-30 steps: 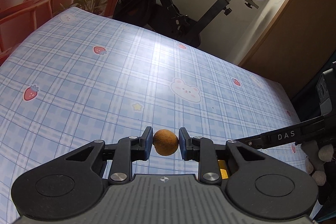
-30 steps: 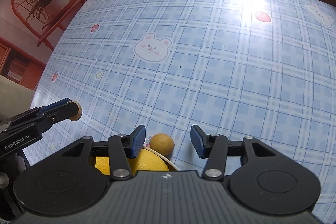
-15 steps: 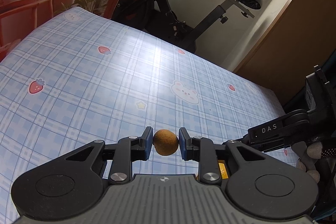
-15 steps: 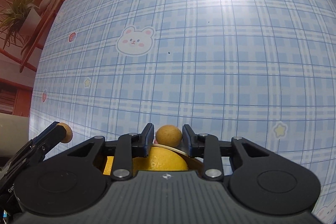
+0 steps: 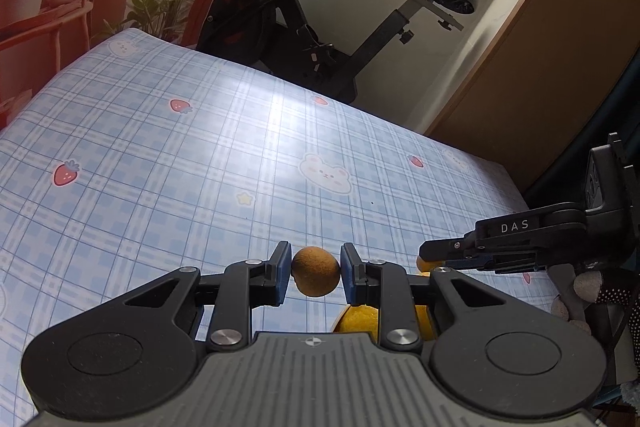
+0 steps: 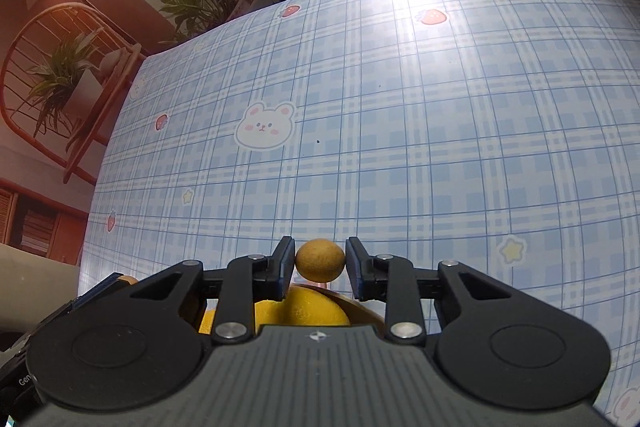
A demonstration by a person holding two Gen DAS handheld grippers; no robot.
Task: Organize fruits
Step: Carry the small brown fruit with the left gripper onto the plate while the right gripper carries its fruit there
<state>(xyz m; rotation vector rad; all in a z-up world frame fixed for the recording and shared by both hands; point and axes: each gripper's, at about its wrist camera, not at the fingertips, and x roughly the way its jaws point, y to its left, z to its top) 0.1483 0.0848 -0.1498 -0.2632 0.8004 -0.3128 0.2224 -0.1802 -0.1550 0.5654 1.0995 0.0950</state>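
Observation:
My left gripper (image 5: 316,275) is shut on a small round brown fruit (image 5: 316,275), held above the blue checked tablecloth (image 5: 180,167). In the right wrist view my right gripper (image 6: 320,265) is shut on a small round yellow fruit (image 6: 320,261). Just below and behind it lies a large yellow fruit (image 6: 304,311) in a bowl whose brown rim (image 6: 366,311) shows. The left wrist view also catches the right gripper (image 5: 432,257) from the side at the right, with the large yellow fruit (image 5: 360,319) below my fingers. The left gripper's tip (image 6: 120,281) with its fruit peeks in at the lower left of the right wrist view.
The tablecloth (image 6: 440,127) has bear and strawberry prints. An exercise bike (image 5: 320,27) stands behind the table's far edge. Potted plants on a red rack (image 6: 68,79) are at the left. A brown cabinet (image 5: 540,75) is at the right.
The right gripper's jaws closed on the small yellow fruit and rose a little with it, rolling slightly. The left gripper kept its hold on the brown fruit and stayed nearly still.

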